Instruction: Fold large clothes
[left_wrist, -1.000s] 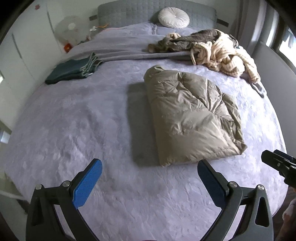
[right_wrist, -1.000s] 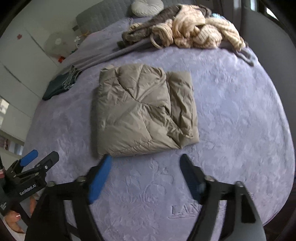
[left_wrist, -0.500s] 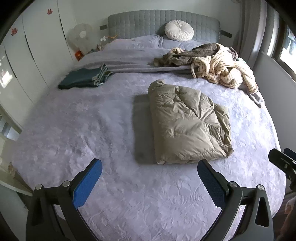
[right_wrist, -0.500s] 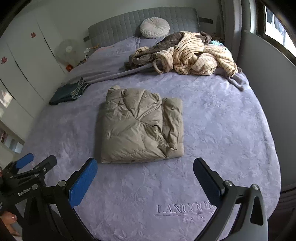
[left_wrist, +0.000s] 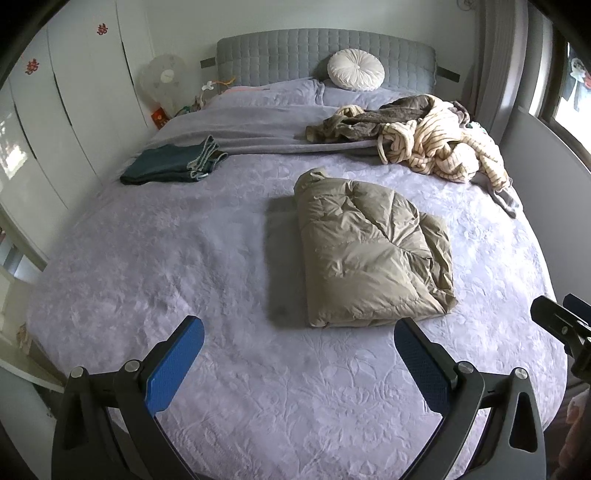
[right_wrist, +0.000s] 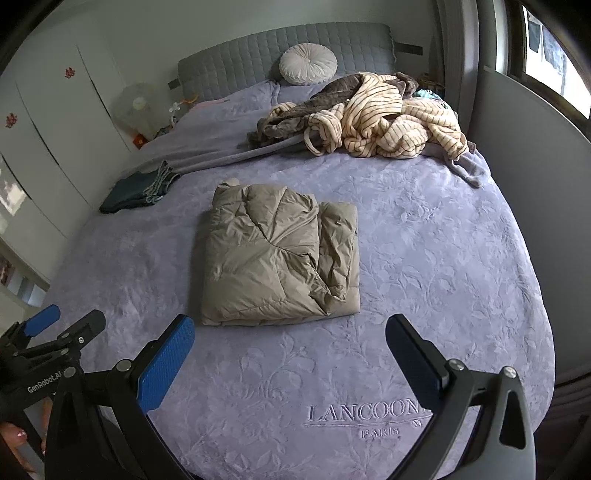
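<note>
Both cameras have backed away from the bed since 1.0 s ago: the headboard and wardrobe now show, and the jacket sits smaller and farther off in each view. Right gripper fingers, narrower a second ago, are now spread wide.

Left to right, left wrist view:
- Wardrobe doors (left_wrist: 74, 122) along the left wall; fan (left_wrist: 163, 79) in the far left corner.
- Folded dark teal garment (left_wrist: 170, 164) on the far left part of the bed (left_wrist: 155, 266), well apart from everything else.
- Left gripper (left_wrist: 299, 360) near edge, fingers wide, holding nothing, apart from the fabric.
- Puffer jacket (left_wrist: 373, 251), khaki, folded into a compact rectangle at bed centre, hood end pointing far. One layer bulges along its right side.
- Round cushion (left_wrist: 355, 75) against the headboard (left_wrist: 321, 53).
- Unfolded clothes pile (left_wrist: 424, 136), striped cream over grey-brown, far right.
- Right gripper (right_wrist: 290, 356) in its own view: fingers wide, empty, near edge of the bed, jacket just beyond.

Judgement: the pull-back with both tools empty suggests the jacket fold is finished. Remaining work is likely the pile at far right. Next move would call for reaching across the bed to draw one garment out and spread it flat. Risk: tangled sleeves may drag a second item along.
</note>
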